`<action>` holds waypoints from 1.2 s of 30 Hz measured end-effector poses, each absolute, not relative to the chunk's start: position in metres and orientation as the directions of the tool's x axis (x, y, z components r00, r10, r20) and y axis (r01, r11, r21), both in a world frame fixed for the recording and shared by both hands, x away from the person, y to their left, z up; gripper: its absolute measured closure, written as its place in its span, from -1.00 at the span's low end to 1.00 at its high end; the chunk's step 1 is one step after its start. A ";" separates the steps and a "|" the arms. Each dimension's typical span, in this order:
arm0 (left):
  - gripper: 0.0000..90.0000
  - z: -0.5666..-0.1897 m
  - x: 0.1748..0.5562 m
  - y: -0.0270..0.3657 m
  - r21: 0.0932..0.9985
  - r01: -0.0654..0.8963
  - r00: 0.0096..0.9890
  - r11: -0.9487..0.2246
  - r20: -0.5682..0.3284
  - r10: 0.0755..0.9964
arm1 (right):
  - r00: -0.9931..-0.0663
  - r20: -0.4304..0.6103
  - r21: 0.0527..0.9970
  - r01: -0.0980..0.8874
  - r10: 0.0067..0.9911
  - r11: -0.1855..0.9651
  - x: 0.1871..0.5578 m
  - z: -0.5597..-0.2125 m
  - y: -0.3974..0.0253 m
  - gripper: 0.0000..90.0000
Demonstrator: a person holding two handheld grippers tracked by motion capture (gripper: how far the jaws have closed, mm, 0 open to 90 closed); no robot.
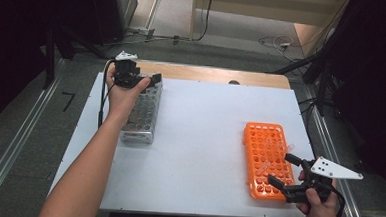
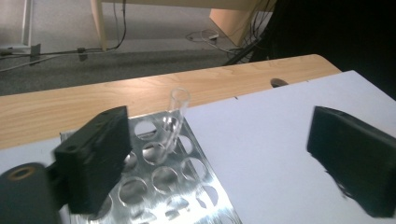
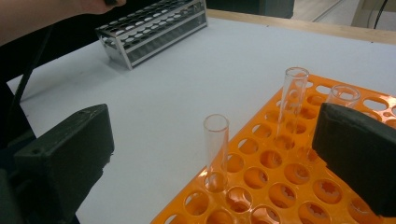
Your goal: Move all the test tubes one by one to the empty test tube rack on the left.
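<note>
The work in hand looks like moving clear test tubes from the orange rack [image 1: 266,160] to the metal rack [image 1: 143,113]. To do the next step well, I judge the right tool [image 3: 212,154] should close in level on the nearest tube [image 3: 216,151], grip it on its upper half, then lift straight up so it does not bind in its hole. The pinch should be gentle, since the wall is smooth and may slip.

The desk [image 1: 204,139] is a flat white sheet with a bare wooden strip along its far edge. On its left side the metal rack is a shiny steel box, its top plate punched with round holes. The orange rack, on the right side, is matte plastic with a grid of round holes; it holds three thin-walled, open-mouthed cylindrical tubes, two of them leaning.

The left tool [image 2: 219,158] hovers over the far end of the metal rack, jaws wide and empty, one tube [image 2: 175,119] standing there. The right tool is also spread wide, holding nothing.
</note>
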State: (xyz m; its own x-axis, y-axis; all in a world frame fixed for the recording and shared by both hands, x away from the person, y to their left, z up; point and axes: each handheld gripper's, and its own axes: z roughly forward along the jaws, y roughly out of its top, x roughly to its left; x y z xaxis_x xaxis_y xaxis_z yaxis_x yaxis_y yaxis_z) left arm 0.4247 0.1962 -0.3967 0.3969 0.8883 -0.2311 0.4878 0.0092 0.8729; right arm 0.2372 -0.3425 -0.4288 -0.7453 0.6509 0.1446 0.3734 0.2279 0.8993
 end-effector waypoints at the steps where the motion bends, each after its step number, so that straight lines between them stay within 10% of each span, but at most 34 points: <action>1: -0.94 -0.395 0.419 0.196 0.877 0.480 0.404 0.007 -0.227 0.886 | -0.744 0.145 0.899 0.374 0.652 0.227 0.238 -0.429 -0.342 -1.00; 23: -1.00 -0.388 0.284 0.173 0.940 0.339 0.513 -0.035 -0.153 0.845 | -0.736 0.169 0.883 0.409 0.656 0.231 0.245 -0.435 -0.348 -0.95; 36: -1.00 -0.403 0.231 0.150 0.943 0.326 0.559 -0.074 -0.129 0.819 | -0.746 0.226 0.818 0.495 0.626 0.294 0.253 -0.456 -0.331 -0.18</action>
